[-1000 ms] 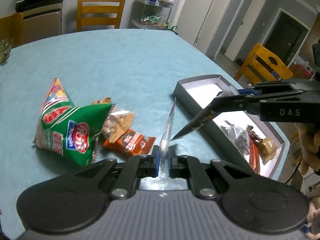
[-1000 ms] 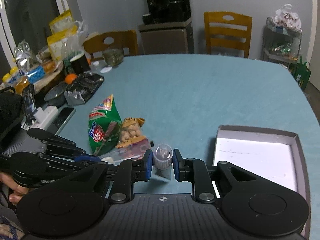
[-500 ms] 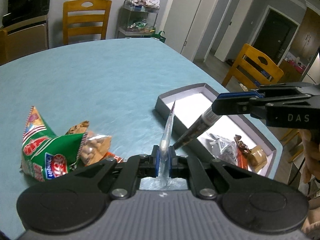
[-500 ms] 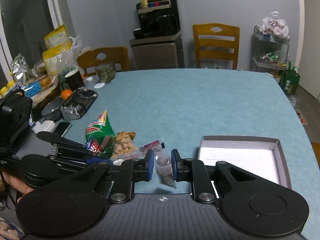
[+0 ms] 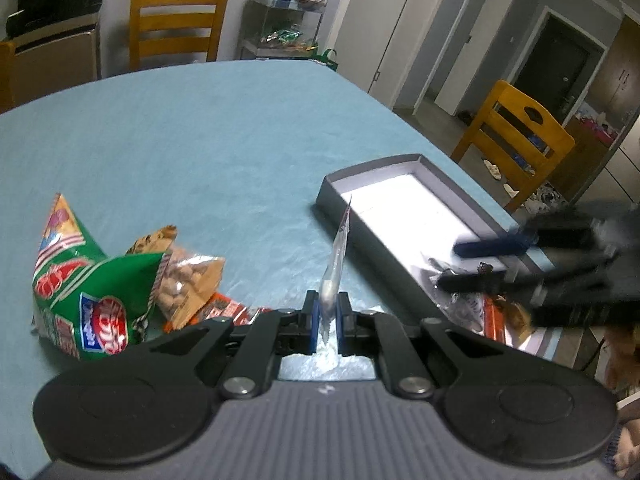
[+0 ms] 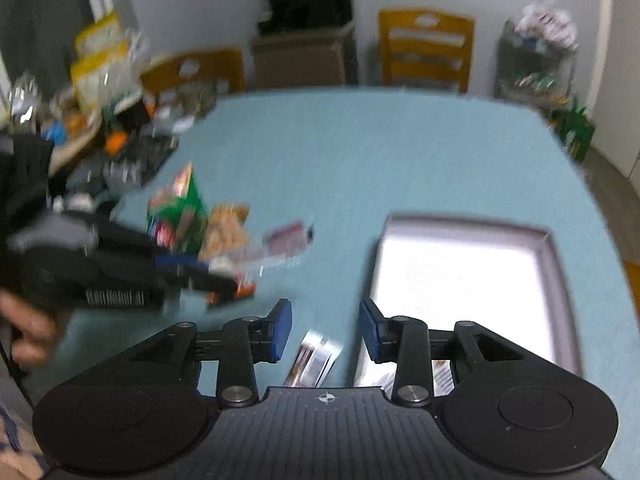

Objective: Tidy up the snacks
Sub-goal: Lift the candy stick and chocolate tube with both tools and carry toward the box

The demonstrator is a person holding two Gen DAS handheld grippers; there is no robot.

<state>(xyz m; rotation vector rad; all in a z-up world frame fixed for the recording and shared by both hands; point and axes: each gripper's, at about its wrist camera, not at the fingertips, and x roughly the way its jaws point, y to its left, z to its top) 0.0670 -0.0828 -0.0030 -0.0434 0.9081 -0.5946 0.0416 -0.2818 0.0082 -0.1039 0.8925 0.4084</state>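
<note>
Right wrist: snack packet (image 6: 316, 356) below opening gripper (image 6: 326, 330)

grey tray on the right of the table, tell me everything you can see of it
The tray is a shallow rectangle with low dark grey walls and a bright white floor, card by the look of it. It lies flat on the blue tablecloth near the table's edge. Its far part is bare; a few wrapped snacks lie at the near end. The right gripper hovers over that end.

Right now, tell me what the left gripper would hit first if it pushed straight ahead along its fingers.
The left gripper, shut on a thin clear packet, points down at bare blue tablecloth. It would probably meet cloth first, just left of the grey box; depth is unclear.
</note>
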